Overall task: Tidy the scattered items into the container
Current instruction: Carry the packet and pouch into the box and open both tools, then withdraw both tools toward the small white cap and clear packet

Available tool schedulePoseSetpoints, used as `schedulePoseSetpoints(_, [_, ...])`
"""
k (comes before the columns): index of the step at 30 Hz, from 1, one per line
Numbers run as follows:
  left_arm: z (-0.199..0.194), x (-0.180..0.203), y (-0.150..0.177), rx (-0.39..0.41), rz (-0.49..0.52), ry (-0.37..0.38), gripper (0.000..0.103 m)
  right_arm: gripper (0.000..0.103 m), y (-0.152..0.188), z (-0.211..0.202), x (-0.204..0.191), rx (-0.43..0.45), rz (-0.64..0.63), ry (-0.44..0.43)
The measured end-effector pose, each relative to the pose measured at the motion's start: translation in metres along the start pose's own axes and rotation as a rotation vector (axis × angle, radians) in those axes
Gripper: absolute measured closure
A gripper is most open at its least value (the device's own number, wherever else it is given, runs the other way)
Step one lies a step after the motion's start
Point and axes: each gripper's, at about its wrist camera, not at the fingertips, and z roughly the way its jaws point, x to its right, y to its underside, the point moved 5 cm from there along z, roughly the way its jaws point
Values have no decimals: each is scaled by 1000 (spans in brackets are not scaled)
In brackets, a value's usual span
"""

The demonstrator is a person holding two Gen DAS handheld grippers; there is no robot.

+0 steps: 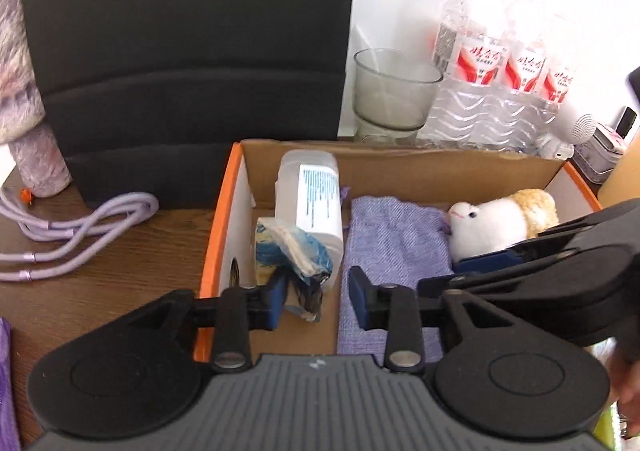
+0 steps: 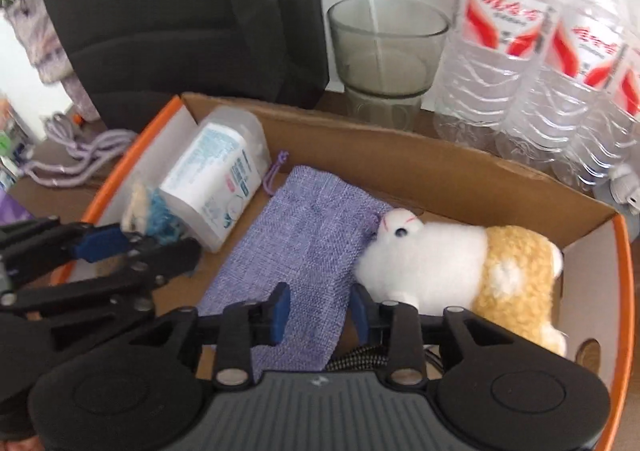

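Note:
An orange-rimmed cardboard box point(image 1: 440, 171) point(image 2: 400, 171) holds a clear plastic tub with a blue-and-white label point(image 1: 312, 203) point(image 2: 216, 179), a purple cloth pouch point(image 1: 392, 235) point(image 2: 304, 235), a white and tan plush toy point(image 1: 492, 223) point(image 2: 440, 263) and a crumpled blue-white wrapper point(image 1: 296, 255) point(image 2: 160, 223). My left gripper point(image 1: 318, 301) point(image 2: 164, 245) stands open over the box's left part. The wrapper's lower end lies loose between its jaws. My right gripper point(image 2: 320, 311) point(image 1: 460, 271) is open above the pouch, beside the plush. A braided cable point(image 2: 360, 359) lies just under it.
Behind the box stand a black backpack point(image 1: 192, 51), a glass vase point(image 1: 392, 91) and a pack of water bottles point(image 1: 500, 71). A lavender cord point(image 1: 80, 231) lies on the wooden table left of the box. A hand point(image 1: 628, 403) shows at the right edge.

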Motion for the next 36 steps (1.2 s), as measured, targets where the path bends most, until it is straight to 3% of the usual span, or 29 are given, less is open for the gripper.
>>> schedulePoseSetpoints(2, [-6, -1, -8, -27, -12, 8, 46, 63, -2, -19, 10, -7, 31, -13])
schedulePoseSetpoints(4, [-11, -2, -17, -91, -11, 12, 18, 55, -3, -35, 20, -38, 45, -5])
schedulePoseSetpoints(6, [-14, 0, -24, -154, -10, 34, 8, 20, -1, -48, 32, -82, 55, 36])
schedulePoseSetpoints(7, [-17, 0, -27, -173, -15, 45, 2, 14, 1, -52, 39, -95, 57, 60])
schedulePoseSetpoints(12, [-31, -4, -25, -308, -137, 95, 0, 11, 11, -76, 69, -105, 135, 122])
schedulePoseSetpoints(14, [-40, -5, -21, -326, -177, 90, 0, 11, 20, -88, 68, -89, 151, 116])
schedulePoseSetpoints(17, [-56, 1, -16, -322, -154, 60, 0, 11, 34, -104, 57, -63, 137, 112])
schedulePoseSetpoints(20, [-78, 11, -10, -263, -100, 32, 0, 11, 44, -123, 44, -30, 122, 112])
schedulePoseSetpoints(23, [-102, 19, -4, -150, -40, -51, 0, 11, 53, -143, 32, 42, 109, 122])
schedulePoseSetpoints(25, [-120, 27, 2, -58, -20, -99, 0, 10, 63, -159, 24, 123, 96, 135])
schedulePoseSetpoints(32, [-156, 47, 40, 177, -11, -127, 0, 6, 116, -182, 11, 470, 54, 120])
schedulePoseSetpoints(36, [-162, 51, 66, 285, -33, -113, 0, 6, 146, -183, 11, 591, 78, 107])
